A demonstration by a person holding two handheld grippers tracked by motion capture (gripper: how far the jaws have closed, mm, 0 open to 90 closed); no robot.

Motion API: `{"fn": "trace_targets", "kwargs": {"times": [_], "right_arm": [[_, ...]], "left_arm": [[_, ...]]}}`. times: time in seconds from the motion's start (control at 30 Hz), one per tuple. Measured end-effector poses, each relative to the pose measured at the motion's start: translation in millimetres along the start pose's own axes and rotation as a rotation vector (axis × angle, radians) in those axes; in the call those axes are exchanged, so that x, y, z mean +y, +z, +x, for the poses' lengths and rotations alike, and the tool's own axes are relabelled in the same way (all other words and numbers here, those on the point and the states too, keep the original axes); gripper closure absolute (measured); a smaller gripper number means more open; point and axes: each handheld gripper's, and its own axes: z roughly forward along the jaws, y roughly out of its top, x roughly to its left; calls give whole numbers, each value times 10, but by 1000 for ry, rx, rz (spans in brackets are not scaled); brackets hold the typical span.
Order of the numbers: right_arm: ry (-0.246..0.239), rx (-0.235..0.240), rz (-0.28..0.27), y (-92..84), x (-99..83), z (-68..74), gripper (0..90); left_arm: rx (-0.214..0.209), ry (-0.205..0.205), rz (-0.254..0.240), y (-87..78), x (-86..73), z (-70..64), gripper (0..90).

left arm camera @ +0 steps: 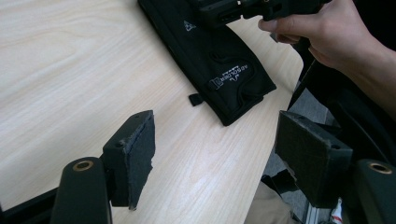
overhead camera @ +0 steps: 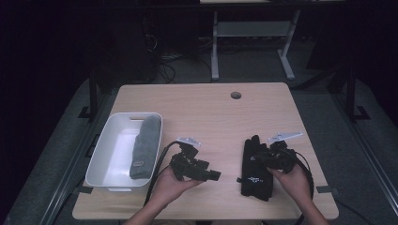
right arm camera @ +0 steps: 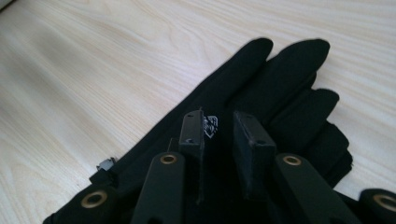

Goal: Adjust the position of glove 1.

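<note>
A black glove [overhead camera: 256,169] lies flat on the right part of the wooden table [overhead camera: 202,108], fingers pointing away from the person. My right gripper [overhead camera: 259,157] hovers low over its palm. In the right gripper view the gripper [right arm camera: 219,123] has its jaws a narrow gap apart just above the glove [right arm camera: 285,70], with a small white logo showing between them and no fabric pinched. My left gripper [overhead camera: 213,175] is held near the front edge with nothing in it. In its own view my left gripper [left arm camera: 215,144] is wide open and faces the glove's cuff [left arm camera: 224,70].
A white bin [overhead camera: 101,154] stands at the left with a grey folded fabric piece [overhead camera: 145,145] along its right side. A round cable hole [overhead camera: 236,95] sits near the far edge. Bare wood lies between the bin and the glove.
</note>
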Motion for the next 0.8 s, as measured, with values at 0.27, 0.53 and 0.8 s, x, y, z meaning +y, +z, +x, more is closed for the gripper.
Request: {"fn": "trace_targets", "kwargs": {"times": [0.27,0.53,0.8], "right_arm": [[36,-16,-23,-61,-27,-127,560],[113,-35,-9,-105,-50,-370,413],[152,-31,3,-61,-80,-539,352]], "left_arm": [[-13,-1,18,220,19,-42,286],[-25,-11,26,492,54,-84,282],[-20,-9,68,770,62,-137,281]]}}
